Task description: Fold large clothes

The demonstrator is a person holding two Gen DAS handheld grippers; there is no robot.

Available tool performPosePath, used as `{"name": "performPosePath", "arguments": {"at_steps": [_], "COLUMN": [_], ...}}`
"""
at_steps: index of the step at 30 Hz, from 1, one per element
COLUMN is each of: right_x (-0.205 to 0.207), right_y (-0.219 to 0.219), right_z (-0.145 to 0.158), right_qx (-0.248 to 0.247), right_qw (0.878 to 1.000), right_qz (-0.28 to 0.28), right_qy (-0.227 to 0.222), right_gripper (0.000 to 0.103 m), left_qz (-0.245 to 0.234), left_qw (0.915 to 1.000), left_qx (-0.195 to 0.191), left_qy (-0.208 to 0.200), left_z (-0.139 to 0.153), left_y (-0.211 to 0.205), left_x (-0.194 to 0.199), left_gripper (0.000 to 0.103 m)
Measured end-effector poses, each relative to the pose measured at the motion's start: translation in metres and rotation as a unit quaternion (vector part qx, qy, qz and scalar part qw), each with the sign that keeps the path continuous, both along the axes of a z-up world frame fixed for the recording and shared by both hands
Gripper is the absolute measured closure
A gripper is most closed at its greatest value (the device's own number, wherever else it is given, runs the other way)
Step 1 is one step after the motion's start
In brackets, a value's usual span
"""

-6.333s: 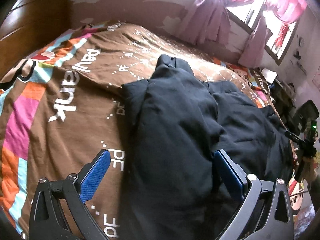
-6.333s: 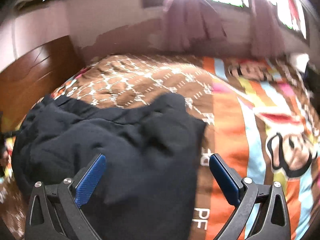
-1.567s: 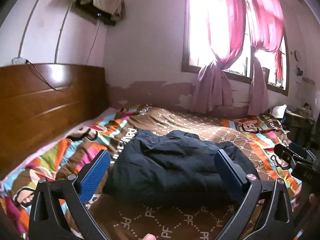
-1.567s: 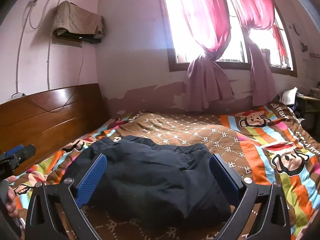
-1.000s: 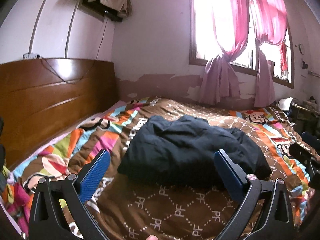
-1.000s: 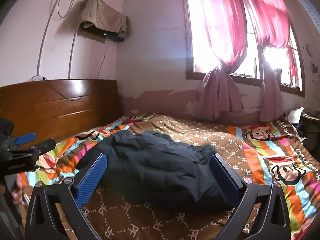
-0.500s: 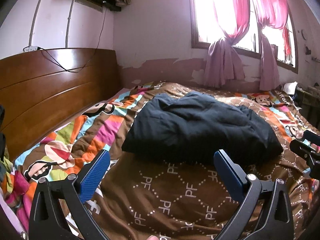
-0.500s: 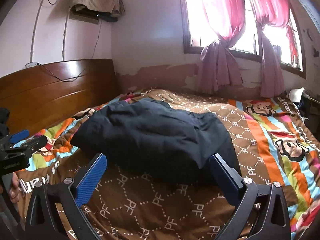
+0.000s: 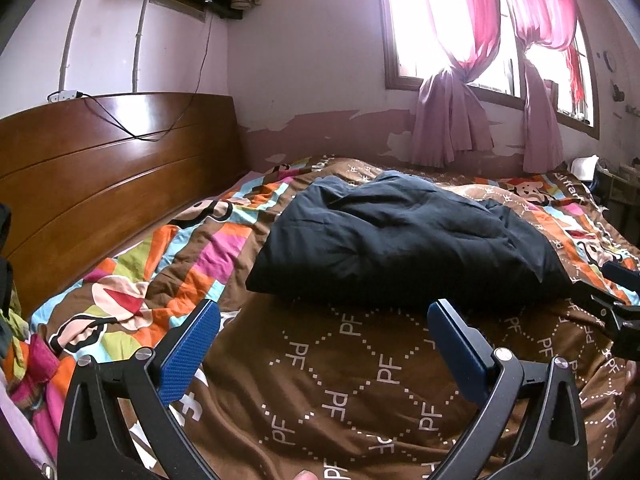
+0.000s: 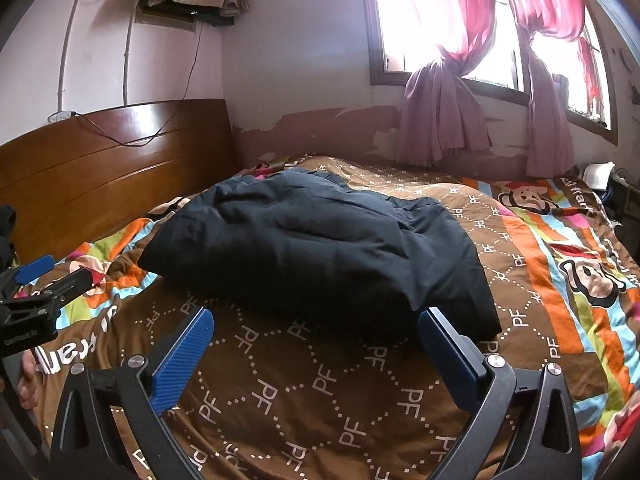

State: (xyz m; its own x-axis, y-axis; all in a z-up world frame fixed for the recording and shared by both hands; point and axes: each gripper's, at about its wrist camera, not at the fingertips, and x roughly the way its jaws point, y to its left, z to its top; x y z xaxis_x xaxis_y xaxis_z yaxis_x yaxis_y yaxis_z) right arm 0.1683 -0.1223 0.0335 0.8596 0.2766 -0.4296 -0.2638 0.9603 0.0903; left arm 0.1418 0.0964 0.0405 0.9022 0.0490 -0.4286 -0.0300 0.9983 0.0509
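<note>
A large dark navy padded garment [image 9: 404, 244] lies folded in a thick bundle in the middle of the bed; it also shows in the right wrist view [image 10: 320, 248]. My left gripper [image 9: 324, 316] is open and empty, held back from the garment's near edge above the brown quilt. My right gripper [image 10: 316, 324] is open and empty, just short of the garment's near edge. Each gripper shows in the other's view, the right one [image 9: 616, 304] at the right border and the left one [image 10: 32, 296] at the left border.
The bed carries a brown and striped cartoon quilt [image 9: 352, 392]. A wooden headboard [image 9: 100, 176] stands on the left. A window with pink curtains [image 10: 448, 60] is behind the bed. Cluttered furniture [image 10: 616, 196] stands at the far right.
Both grippers have pulled back from the garment and lowered slightly toward the bed. The garment lies still in its folded bundle. Both stay open and empty.
</note>
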Motion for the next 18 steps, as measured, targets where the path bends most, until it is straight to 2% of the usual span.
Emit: {"name": "performPosePath", "arguments": {"at_steps": [18], "right_x": [0.0018], "right_y": [0.0007], "right_z": [-0.0022], "right_qx": [-0.006], "right_qw": [1.0], "right_qz": [-0.005], "right_qy": [0.005], "right_gripper": [0.0], "left_qz": [-0.001], "left_qw": [1.0], "left_qx": [0.004], "left_qy": [-0.001], "left_z": [0.0008], "left_y": [0.0002], "left_x": [-0.0009], "left_gripper": [0.001]}}
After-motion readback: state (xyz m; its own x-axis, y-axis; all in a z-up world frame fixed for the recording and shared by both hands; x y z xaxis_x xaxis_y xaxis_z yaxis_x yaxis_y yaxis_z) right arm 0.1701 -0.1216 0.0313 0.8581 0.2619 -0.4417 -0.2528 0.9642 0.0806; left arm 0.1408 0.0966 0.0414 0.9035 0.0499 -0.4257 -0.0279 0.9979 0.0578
